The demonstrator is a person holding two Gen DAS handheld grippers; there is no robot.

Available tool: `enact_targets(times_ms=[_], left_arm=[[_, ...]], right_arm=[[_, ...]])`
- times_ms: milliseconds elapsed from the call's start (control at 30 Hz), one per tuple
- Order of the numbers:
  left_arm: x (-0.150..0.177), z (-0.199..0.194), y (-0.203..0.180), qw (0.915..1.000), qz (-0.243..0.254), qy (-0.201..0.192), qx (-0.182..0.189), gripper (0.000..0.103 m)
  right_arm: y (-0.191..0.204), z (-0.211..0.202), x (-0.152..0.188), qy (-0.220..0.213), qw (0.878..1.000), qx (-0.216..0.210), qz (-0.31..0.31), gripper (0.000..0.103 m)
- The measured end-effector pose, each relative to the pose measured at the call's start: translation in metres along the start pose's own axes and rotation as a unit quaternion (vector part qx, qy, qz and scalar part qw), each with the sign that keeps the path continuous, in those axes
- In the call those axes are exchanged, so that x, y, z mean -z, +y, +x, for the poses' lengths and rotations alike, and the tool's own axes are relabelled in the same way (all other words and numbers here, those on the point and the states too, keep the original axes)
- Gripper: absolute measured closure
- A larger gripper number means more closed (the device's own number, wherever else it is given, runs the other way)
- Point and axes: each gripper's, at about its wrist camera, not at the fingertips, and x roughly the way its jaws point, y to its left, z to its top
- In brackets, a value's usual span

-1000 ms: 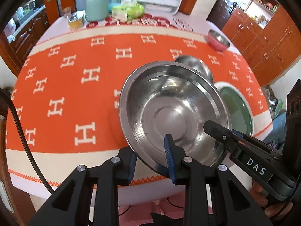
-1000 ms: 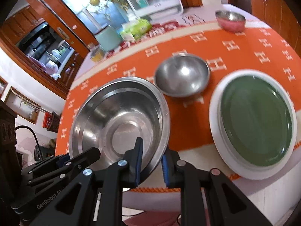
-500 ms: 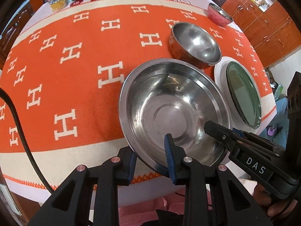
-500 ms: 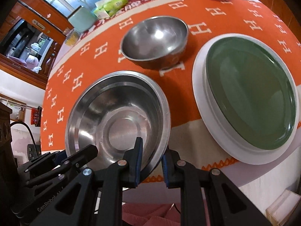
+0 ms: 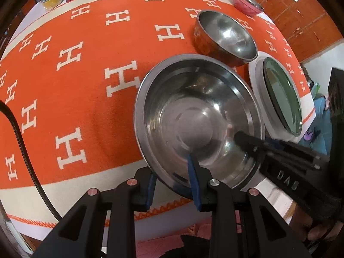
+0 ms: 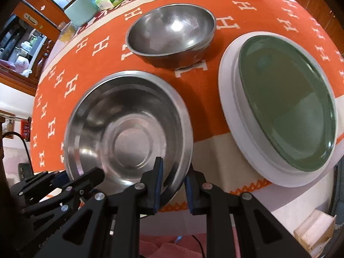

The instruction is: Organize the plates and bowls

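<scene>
While both pinch its near rim, steel basin [image 5: 197, 116] between left gripper [image 5: 173, 185], right gripper [image 6: 173, 185]

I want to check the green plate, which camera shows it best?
The right wrist view: the green plate lies broad and whole on its white plate. The left wrist view shows the same plate squeezed thin at the right edge.

Orange tablecloth [image 5: 86, 81] w/ white H's; silver bowl [image 5: 197, 120]; green plate [image 6: 288, 107].

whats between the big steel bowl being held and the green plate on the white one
Nothing but bare tablecloth. The right wrist view shows an open strip of orange and cream cloth between the big steel bowl and the white plate under the green plate.
</scene>
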Motion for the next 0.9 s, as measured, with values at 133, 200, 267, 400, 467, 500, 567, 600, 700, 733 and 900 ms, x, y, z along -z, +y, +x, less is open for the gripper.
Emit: enact_targets(times_ms=[133,200,267,400,467,500,567,600,700,733,900], left_arm=[[0.0,0.001,0.002,0.9999,0.015,0.003,0.0,0.076],[0.001,-0.001,0.007,0.9998,0.02,0.0,0.01,0.076],[0.002,-0.004,0.009,0.9996,0.024,-0.008,0.016,0.075],[0.003,-0.019,0.016,0.9984,0.029,-0.037,0.031,0.071],[0.003,-0.025,0.018,0.9976,0.03,-0.05,0.037,0.07],[0.002,-0.028,0.02,0.9971,0.032,-0.056,0.04,0.07],[-0.002,-0.035,0.021,0.9957,0.034,-0.072,0.047,0.07],[-0.003,-0.037,0.021,0.9951,0.034,-0.08,0.049,0.069],[-0.008,-0.046,0.021,0.9928,0.031,-0.104,0.051,0.061],[-0.008,-0.049,0.021,0.9919,0.029,-0.112,0.053,0.056],[-0.014,-0.059,0.01,0.9866,0.03,-0.144,0.071,0.052]], right_arm=[[0.0,-0.006,-0.006,-0.018,1.0,0.02,-0.009,0.084],[0.0,-0.007,-0.008,-0.022,0.999,0.026,-0.013,0.084],[-0.001,-0.007,-0.01,-0.022,0.999,0.029,-0.012,0.084],[-0.002,-0.012,-0.012,-0.029,0.999,0.032,-0.01,0.084],[-0.001,-0.017,-0.015,-0.04,0.999,0.032,-0.01,0.084],[0.0,-0.018,-0.017,-0.047,0.998,0.032,-0.01,0.084],[-0.003,-0.025,-0.018,-0.061,0.998,0.032,-0.009,0.084],[-0.005,-0.029,-0.018,-0.067,0.997,0.03,-0.008,0.084],[-0.006,-0.039,-0.018,-0.089,0.996,0.025,-0.009,0.084],[-0.007,-0.044,-0.016,-0.098,0.995,0.02,-0.013,0.084],[-0.015,-0.064,-0.012,-0.147,0.989,-0.002,-0.011,0.084]])
